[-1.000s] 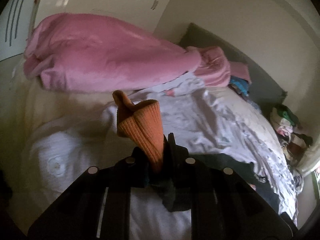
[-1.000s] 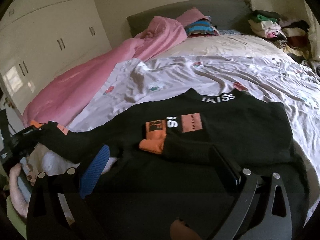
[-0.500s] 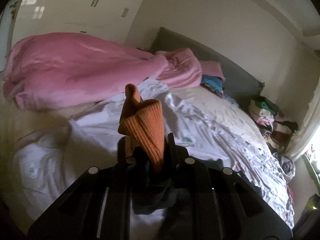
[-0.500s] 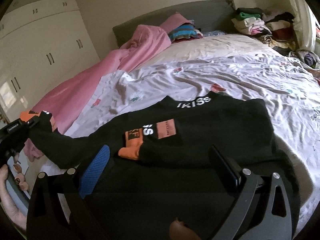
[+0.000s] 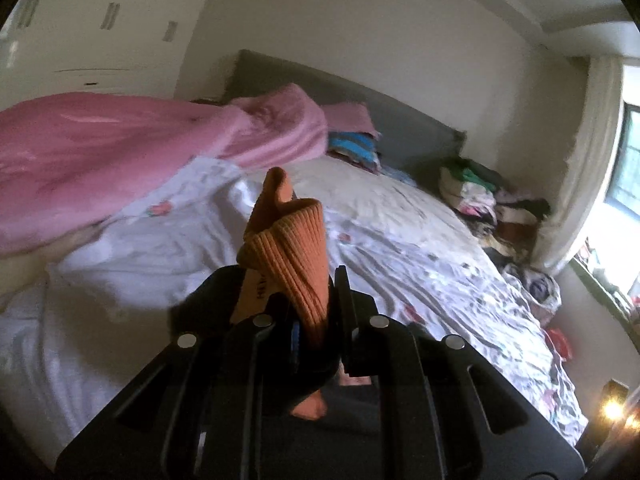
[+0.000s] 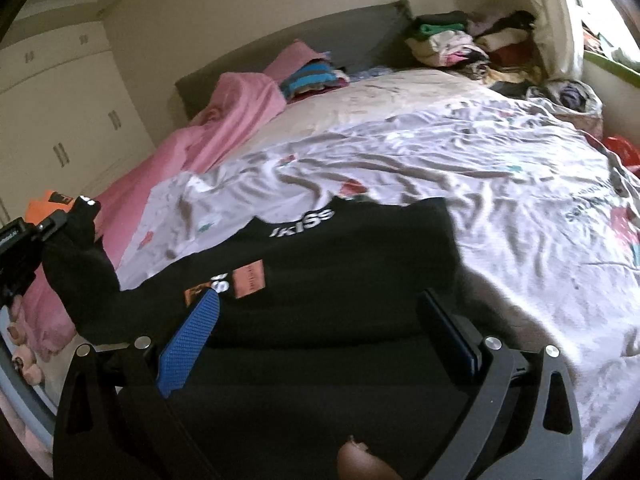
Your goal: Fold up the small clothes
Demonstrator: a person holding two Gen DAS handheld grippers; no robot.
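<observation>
The bed (image 6: 500, 184) holds the black sweater (image 6: 340, 280) flat on its sheet, ready for folding; the left gripper (image 5: 316, 300) pinches the orange cuff (image 5: 292, 248), lifting that sleeve to bring it across (prob. next fold); the right gripper (image 6: 320, 320) hangs over the sweater w/ jaws wide, holding nothing.

Black hand-held gripper (image 6: 316, 320), blue pads (image 6: 188, 344)

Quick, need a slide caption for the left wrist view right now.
Left hand-held gripper shut on the sweater's orange cuff, held up over the bed.
</observation>
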